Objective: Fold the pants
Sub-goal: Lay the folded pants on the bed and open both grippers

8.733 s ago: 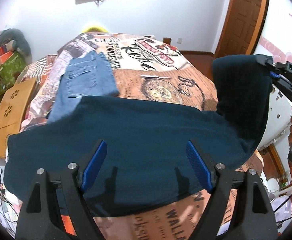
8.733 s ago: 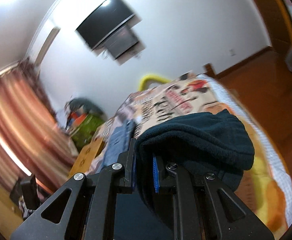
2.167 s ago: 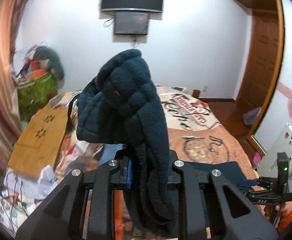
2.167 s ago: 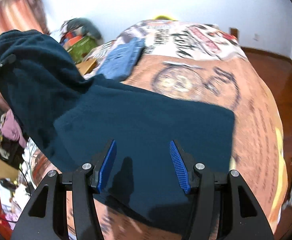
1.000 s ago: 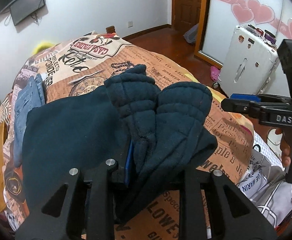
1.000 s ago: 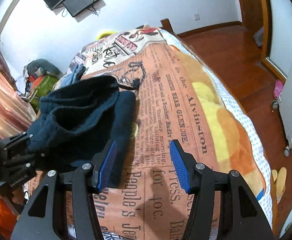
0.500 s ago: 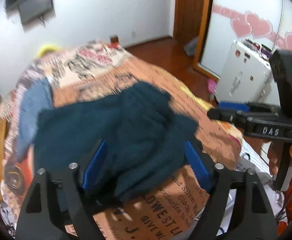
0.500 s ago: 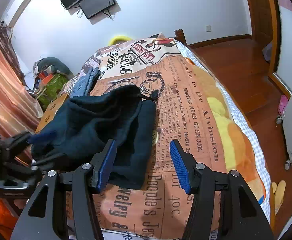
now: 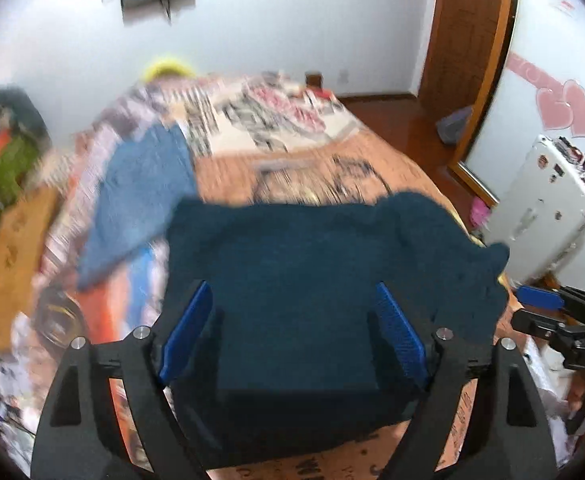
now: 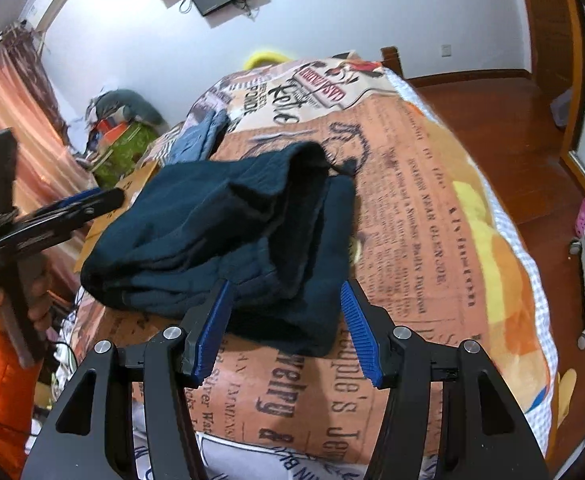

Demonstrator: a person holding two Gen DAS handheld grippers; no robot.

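Dark teal pants [image 10: 228,232] lie folded on the bed [image 10: 432,240]. Left gripper [image 9: 292,328] fingers have just spread, releasing them; right gripper [image 10: 284,328] fingers apart, empty. The bunched top layer, seemingly loose, could slump open.

Newsprint wording on the bedspread and a maker's mark on one tool

The bedspread [image 10: 432,216] is printed like old newspaper: near its foot the big upside-down letters read "People's Je…", with "welry &" beside them; up the right side runs a headline, "DISASTER NEAR GLENCOE", and further out "Alvinston". Toward the far end, script lettering reads "Kelie", next to a red banner whose words I can't make out. Seen from the left wrist, the right tool [image 9: 540,300] carries "DAS" in white on its black body; there the bedspread print is blurred.
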